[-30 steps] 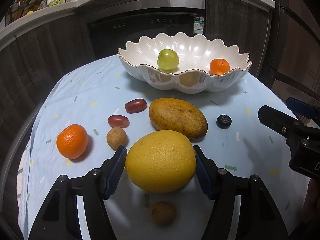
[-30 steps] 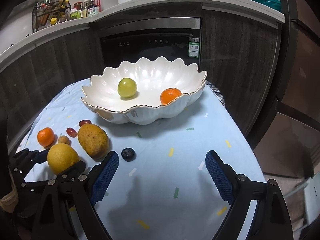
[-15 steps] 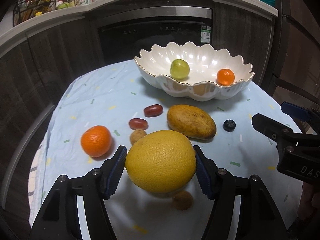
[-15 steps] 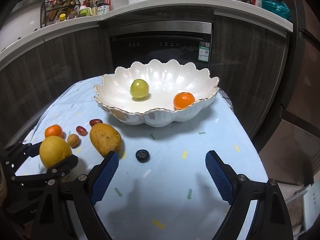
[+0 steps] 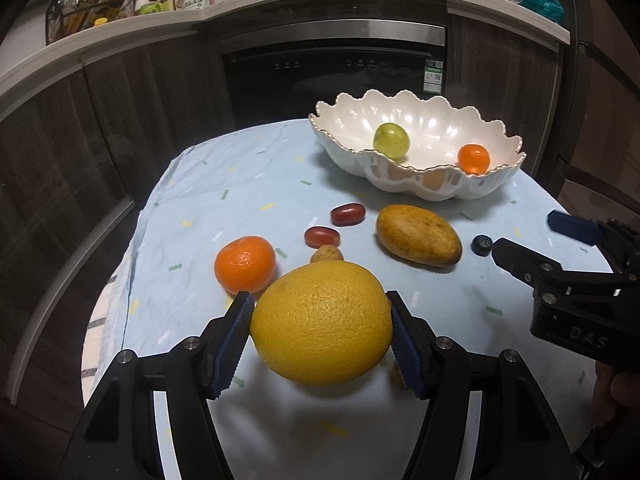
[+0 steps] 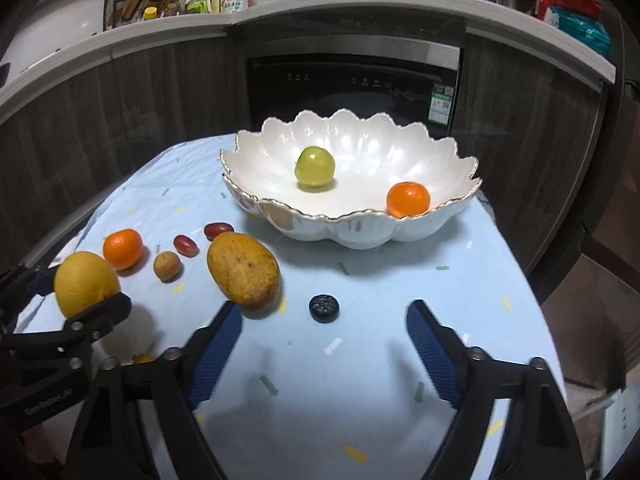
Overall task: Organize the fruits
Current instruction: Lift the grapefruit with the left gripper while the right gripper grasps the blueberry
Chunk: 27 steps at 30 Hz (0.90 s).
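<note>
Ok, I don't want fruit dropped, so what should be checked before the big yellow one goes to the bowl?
1. Left hand-held gripper pads on both sides of the yellow citrus: ok.
2. Citrus lifted off the tablecloth: ok.
3. Free space in the white bowl beside the green fruit and small orange: ok.
4. Right hand-held gripper empty, jaws closing: ok.
5. Mango lies between citrus and bowl: not ok.

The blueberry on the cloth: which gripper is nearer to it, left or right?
Right. The right gripper, jaws closing with nothing between them, sits just short of the blueberry. The left gripper holds the big yellow citrus farther away, beyond the mango.
</note>
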Motion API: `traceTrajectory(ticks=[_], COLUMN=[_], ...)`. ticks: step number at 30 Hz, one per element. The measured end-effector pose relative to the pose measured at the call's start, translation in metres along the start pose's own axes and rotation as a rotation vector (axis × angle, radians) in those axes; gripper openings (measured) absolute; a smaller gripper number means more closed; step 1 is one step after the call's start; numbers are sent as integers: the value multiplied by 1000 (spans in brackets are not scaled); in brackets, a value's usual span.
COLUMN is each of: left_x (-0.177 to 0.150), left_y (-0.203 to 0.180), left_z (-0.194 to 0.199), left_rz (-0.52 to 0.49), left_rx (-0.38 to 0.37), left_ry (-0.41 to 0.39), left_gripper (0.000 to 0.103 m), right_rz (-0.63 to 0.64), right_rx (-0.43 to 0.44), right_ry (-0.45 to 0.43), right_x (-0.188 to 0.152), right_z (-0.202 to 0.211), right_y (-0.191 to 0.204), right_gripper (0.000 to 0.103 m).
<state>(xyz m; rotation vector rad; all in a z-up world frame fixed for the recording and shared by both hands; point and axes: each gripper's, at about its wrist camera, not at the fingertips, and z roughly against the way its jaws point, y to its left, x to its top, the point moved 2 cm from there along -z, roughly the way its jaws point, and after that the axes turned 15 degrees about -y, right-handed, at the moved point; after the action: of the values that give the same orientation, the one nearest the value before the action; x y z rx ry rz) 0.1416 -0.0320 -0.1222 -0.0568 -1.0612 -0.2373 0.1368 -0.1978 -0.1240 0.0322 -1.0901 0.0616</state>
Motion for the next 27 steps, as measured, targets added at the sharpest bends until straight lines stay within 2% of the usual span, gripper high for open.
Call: traceTrajectory(ticks=[3,9,15,19,27], left_x=[-1,0,0,-1,3], left_y=[0,-2,-3,-2,-1], left_z=[-3,-11,-21,-24,-23], left_rz=[3,10,23,28,30], left_rx=[4,-2,-6,-6,1], left_ry=[4,13,27,34,28], left_gripper=[65,65,65,65,65], right_rz=[-14,-33,-43,-30,-27], right_rx=[12,10,0,-1,7], right_ry=[39,102,161,161,152], right_x=[-4,-8,-11,-11,-9], right_z=[-14,-37,-51,-52,-46], right_y=[-2,-4,-5,-3,0], right_gripper=[56,36,28,22,21])
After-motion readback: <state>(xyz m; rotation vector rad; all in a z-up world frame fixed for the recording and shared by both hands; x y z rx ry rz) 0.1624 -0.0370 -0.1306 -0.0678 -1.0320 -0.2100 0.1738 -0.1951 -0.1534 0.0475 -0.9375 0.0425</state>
